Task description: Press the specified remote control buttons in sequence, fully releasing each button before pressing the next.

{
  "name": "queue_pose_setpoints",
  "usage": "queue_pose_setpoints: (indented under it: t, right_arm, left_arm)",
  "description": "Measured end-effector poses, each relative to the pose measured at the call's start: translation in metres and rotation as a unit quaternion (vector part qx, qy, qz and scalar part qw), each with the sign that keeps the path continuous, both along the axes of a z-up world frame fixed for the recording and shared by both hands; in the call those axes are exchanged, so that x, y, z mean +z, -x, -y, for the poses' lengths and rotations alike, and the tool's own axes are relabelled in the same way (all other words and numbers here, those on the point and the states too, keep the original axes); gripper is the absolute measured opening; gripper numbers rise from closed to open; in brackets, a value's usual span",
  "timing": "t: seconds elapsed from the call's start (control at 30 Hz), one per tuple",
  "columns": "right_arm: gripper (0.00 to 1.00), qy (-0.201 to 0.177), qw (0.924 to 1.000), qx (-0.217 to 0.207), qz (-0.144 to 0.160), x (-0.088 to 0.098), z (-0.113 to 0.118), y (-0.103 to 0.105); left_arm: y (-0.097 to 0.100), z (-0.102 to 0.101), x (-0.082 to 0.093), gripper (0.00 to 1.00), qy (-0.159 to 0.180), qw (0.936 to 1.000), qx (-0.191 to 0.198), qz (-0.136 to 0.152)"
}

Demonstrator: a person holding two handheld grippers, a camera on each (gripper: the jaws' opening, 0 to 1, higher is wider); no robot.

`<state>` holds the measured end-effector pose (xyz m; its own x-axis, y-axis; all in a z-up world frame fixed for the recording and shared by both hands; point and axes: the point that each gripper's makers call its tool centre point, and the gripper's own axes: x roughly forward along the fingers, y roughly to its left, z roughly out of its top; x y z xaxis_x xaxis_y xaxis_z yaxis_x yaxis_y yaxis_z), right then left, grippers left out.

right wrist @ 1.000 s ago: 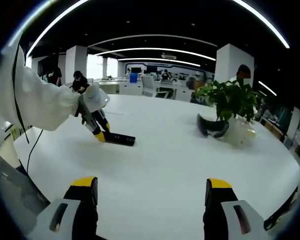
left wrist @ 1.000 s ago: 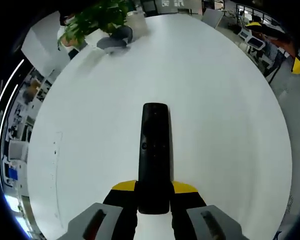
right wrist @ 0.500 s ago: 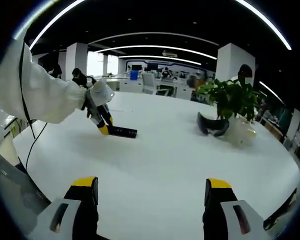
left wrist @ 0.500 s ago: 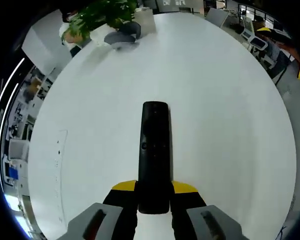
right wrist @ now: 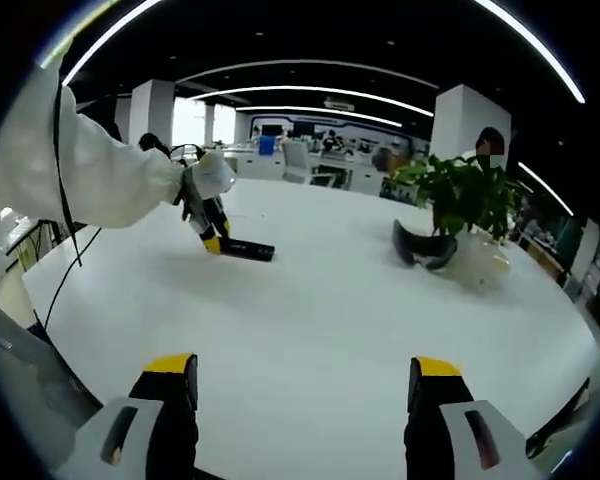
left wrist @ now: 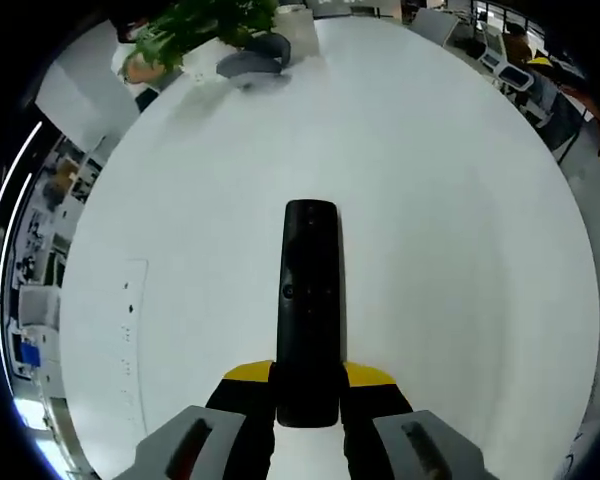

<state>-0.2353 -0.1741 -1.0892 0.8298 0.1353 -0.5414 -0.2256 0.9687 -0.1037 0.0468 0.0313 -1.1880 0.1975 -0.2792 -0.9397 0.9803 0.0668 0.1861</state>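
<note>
A big round white table [left wrist: 460, 220] carries everything. In the right gripper view it [right wrist: 330, 300] reaches from the near edge to its far edge, with an open office of columns and ceiling light strips behind it.

A white sleeve [right wrist: 70, 180] comes in from the left of the right gripper view and ends at the left gripper [right wrist: 212, 243], seen from outside near the table's far left edge.

A potted plant [right wrist: 460, 200] stands near the far right edge of the table in the right gripper view; the left gripper view shows it [left wrist: 205, 25] at the table's far edge. Just beside it lies a dark curved headset [right wrist: 425, 250], resting on the table top, also seen in the left gripper view [left wrist: 252, 62].

The black remote [left wrist: 310, 310] lies lengthwise in the left gripper view, well in from the table edges, its near end between the yellow-tipped jaws of the left gripper [left wrist: 308, 385], which are clenched on that end. Its button face is turned up. In the right gripper view the remote [right wrist: 245, 249] sticks out from the gripper along the table top; whether it touches the surface I cannot tell.

The right gripper [right wrist: 302, 385] hangs over the near edge of the table, its jaws released and wide apart with nothing between them, well away from the remote.
</note>
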Motion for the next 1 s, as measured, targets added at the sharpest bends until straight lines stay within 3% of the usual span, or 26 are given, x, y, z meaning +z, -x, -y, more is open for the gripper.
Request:
queue_pose_setpoints:
  t: [0.3,0.67,0.83,1.0]
  right_arm:
    - [0.85,0.003,1.0000,0.003,-0.005,-0.001,0.000,0.001]
    - [0.84,0.004,1.0000,-0.001,-0.005,0.000,0.001,0.001]
    - [0.85,0.001,1.0000,0.003,-0.002,0.001,0.000,0.001]
    - [0.85,-0.002,1.0000,0.008,0.003,0.003,-0.002,0.001]
  left_arm:
    - [-0.017,-0.003,0.004,0.23,-0.005,1.0000,0.005,0.002]
    - [-0.006,0.002,0.002,0.24,-0.015,0.9997,-0.020,-0.005]
    - [-0.007,0.001,0.001,0.24,-0.007,0.9999,0.006,-0.005]
    - [-0.011,0.000,0.005,0.31,0.005,0.9988,0.034,0.035]
